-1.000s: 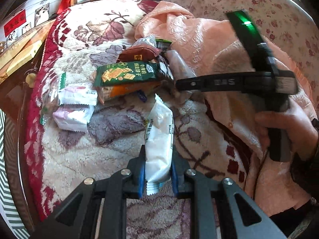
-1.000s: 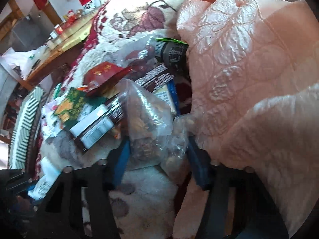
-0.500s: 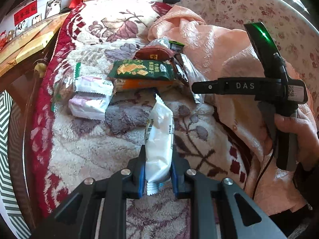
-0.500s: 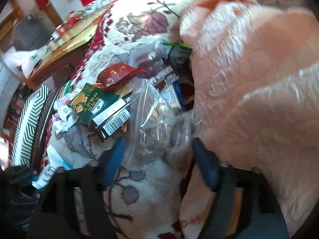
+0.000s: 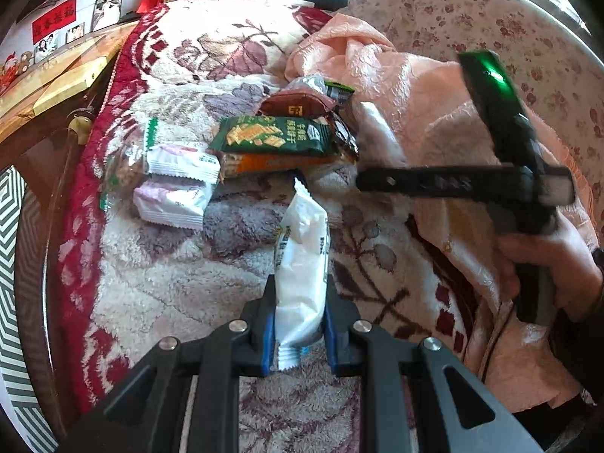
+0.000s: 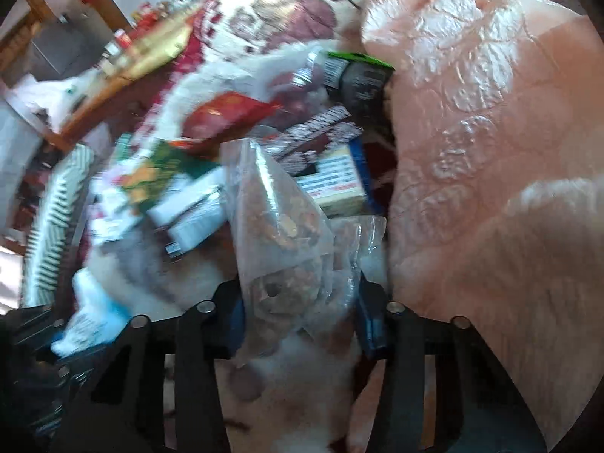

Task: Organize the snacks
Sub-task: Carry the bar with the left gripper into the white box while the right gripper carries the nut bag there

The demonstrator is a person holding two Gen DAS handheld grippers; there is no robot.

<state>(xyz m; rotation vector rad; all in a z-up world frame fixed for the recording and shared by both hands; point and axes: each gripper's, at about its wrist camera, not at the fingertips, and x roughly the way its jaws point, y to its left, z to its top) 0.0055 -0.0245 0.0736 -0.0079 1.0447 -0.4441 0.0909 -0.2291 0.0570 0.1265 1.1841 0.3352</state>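
My left gripper (image 5: pixel 298 317) is shut on a white snack packet (image 5: pixel 302 264) and holds it upright above the floral blanket (image 5: pixel 181 287). Beyond it lies a pile: a green cracker pack (image 5: pixel 275 136) on an orange pack (image 5: pixel 279 162), a brown pack (image 5: pixel 298 104) and two white-pink packets (image 5: pixel 177 181). My right gripper (image 6: pixel 298 313) has a clear bag of brown snacks (image 6: pixel 283 234) between its wide-set fingers; whether they grip it is unclear. The right gripper also shows in the left wrist view (image 5: pixel 453 181), right of the pile.
A peach quilt (image 6: pixel 490 151) is bunched up along the right of the pile. A wooden table edge (image 5: pixel 56 90) runs along the far left, beyond the blanket's red border. A dark pack (image 6: pixel 362 75) and a barcode box (image 6: pixel 332 185) lie beside the quilt.
The left gripper has drawn back slightly with the white packet. The right gripper has shifted, its view now blurred, with the clear bag lying further in between its fingers.
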